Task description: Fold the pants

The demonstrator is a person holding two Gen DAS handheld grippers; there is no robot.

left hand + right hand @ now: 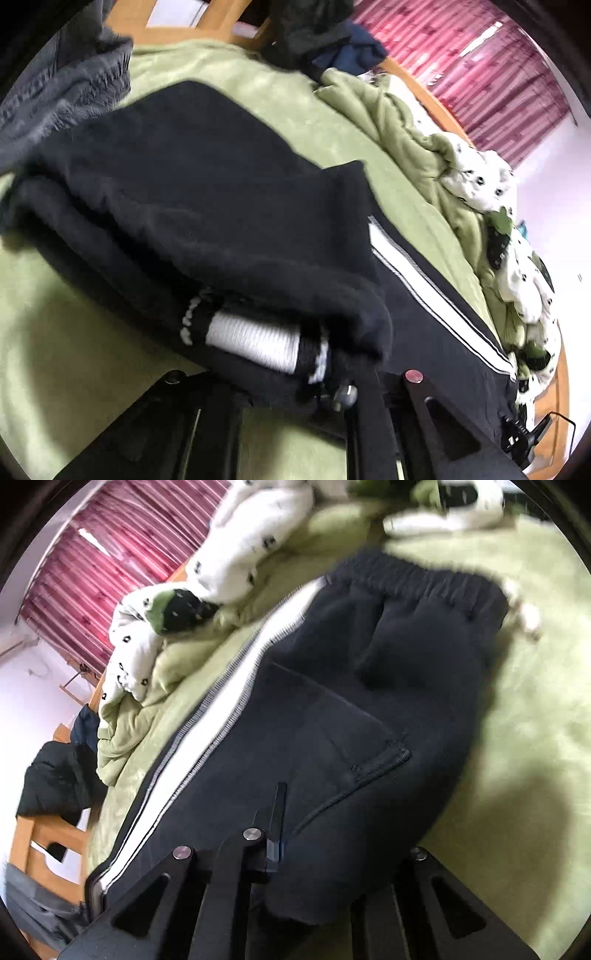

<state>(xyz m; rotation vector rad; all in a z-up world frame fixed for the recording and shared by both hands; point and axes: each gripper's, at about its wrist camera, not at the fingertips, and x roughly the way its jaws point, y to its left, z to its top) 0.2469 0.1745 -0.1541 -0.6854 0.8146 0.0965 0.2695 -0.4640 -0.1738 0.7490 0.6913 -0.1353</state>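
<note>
On green blanket [517, 701]: dark pants [369, 701], no readable label. Left gripper [332, 391] clamped on pants cuff. Right gripper [295, 867] closed on pants fabric.

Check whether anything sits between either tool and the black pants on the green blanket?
Nothing visible does. The black pants lie directly at both the left tool and the right tool, on the green blanket. The crumpled spotted quilt lies off to the side.
</note>
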